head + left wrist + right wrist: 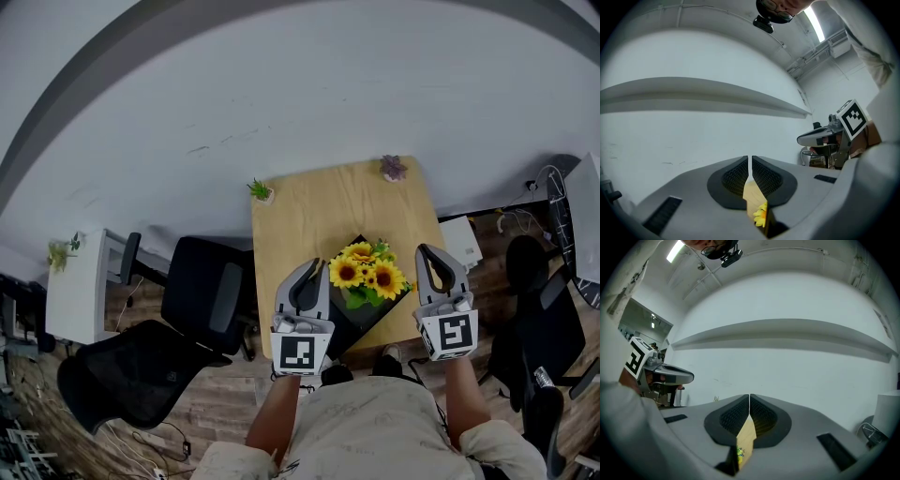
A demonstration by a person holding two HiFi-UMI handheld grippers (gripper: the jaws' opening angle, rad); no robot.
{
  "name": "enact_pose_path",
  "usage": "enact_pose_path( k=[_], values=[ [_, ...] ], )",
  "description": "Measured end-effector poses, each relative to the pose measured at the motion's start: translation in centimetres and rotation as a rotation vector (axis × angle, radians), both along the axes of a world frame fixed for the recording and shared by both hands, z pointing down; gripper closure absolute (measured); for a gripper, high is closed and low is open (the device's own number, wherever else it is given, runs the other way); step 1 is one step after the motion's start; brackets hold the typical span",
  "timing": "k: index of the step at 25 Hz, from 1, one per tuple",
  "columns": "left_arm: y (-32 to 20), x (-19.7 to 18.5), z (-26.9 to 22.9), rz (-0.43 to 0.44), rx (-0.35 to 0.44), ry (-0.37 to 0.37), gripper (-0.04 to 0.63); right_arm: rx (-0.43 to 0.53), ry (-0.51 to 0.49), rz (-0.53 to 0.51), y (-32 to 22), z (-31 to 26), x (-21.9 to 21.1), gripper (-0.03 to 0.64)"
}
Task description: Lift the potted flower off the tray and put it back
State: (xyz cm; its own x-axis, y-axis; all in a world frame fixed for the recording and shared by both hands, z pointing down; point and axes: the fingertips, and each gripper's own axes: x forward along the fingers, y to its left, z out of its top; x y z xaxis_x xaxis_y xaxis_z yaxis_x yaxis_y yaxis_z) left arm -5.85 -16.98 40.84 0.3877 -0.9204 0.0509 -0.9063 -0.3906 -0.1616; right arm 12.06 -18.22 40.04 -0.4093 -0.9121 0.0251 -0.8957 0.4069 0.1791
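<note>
Head view: potted flower (367,272), yellow sunflower blooms, sits on the black tray (359,325) at the near side of the wooden table (309,211). The pot itself is hidden under blooms and leaves, and the tray's edges are partly covered by both grippers.

Left gripper (310,279) is beside the flowers on one side, right gripper (438,267) on the other. Neither touches them. Both have their jaws closed together with nothing gripped.

Left gripper view: only a sliver of table and one yellow bloom shows below the jaw tips.
</note>
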Motion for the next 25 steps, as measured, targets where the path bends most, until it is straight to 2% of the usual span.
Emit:
enact_pose_path(
  k=[25],
  values=[
    [-0.07,-0.04,0.15,-0.004,-0.001,-0.002,0.569,0.002,0.011,-0.019,-0.36,0.04,-0.29,0.595]
  ],
)
